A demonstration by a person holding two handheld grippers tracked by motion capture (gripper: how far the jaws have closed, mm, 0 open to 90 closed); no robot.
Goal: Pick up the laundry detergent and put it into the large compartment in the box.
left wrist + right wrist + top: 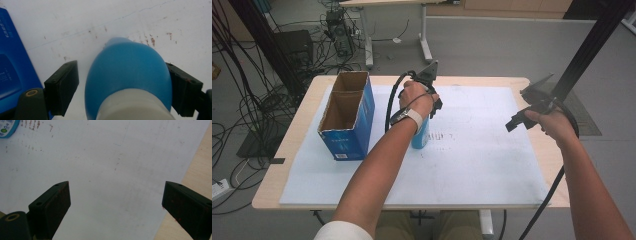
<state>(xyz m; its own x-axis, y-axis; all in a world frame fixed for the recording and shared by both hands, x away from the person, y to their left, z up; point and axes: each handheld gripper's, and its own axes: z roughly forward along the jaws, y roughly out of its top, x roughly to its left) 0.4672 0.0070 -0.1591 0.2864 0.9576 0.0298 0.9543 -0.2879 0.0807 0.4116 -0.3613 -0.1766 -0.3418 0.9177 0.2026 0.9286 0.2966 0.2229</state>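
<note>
soft even light, mild close-up blur

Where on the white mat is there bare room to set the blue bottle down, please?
The widest free patch lies on the white mat between the blue bottle and the right gripper, down to the near edge. Another strip runs along the mat's far edge. It is crowded on the left, where the open blue carton stands close to the bottle.

My wooden tabletop point(537, 150) carries a white mat point(482, 165) and stands on a grey floor point(492, 45). Black cables point(242, 100) tangle at the left. Far off stands another table's white leg point(425, 40), and a black post point(592, 40) rises right.
</note>
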